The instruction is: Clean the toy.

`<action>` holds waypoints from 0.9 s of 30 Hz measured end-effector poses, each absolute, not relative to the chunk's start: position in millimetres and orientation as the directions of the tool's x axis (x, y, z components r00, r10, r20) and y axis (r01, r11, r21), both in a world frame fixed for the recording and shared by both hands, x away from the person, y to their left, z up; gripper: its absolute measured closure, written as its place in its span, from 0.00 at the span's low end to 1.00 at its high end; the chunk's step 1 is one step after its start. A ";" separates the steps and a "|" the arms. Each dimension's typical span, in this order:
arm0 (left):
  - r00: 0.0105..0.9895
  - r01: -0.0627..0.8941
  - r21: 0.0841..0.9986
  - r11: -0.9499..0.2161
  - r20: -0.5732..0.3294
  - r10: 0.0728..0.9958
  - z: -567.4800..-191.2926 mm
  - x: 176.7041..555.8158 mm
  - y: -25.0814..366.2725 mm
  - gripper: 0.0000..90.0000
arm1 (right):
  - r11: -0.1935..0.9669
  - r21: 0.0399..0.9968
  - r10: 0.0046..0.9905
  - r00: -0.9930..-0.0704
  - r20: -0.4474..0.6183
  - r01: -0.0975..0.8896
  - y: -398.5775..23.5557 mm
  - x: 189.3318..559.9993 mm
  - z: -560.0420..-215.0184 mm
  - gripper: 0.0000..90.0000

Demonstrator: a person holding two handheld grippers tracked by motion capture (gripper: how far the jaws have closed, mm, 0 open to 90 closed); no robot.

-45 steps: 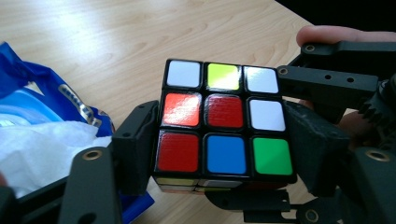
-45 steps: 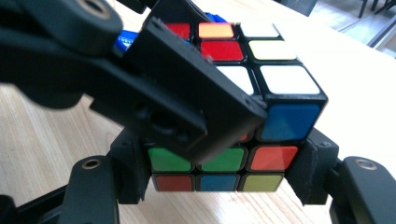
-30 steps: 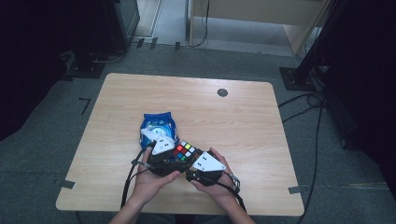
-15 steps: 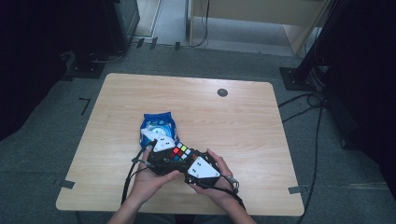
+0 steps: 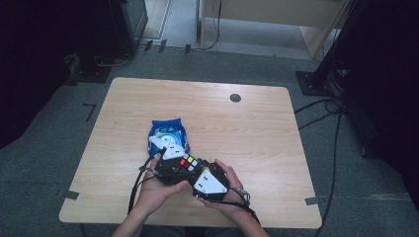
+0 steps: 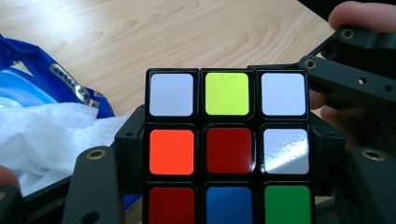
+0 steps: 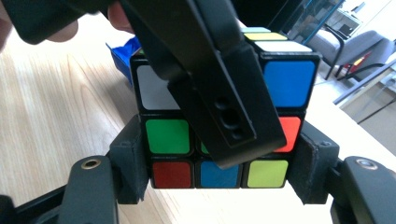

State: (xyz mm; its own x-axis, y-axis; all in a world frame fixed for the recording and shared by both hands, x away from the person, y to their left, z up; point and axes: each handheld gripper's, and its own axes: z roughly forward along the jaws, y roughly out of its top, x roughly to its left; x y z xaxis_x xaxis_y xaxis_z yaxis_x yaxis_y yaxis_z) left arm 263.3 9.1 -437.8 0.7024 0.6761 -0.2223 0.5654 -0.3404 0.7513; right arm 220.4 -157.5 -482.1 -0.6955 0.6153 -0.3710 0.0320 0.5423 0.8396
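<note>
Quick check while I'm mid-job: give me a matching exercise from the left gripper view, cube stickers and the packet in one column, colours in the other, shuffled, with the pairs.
Things:
1. centre sticker of the cube face
2. top middle sticker
3. bottom right sticker
4. snack packet at the left edge

Colours:
A. green
B. blue
C. dark red
D. yellow-green

Pairs: 1-C, 2-D, 3-A, 4-B

The cube sits between the jaws of both the left gripper and the right gripper.
</note>
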 end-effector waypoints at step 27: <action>0.672 0.353 0.929 -0.113 -0.168 0.721 -430.8 268.5 110.7 0.38 | 0.245 0.870 0.696 -0.702 0.150 0.429 -124.2 300.6 -481.8 0.58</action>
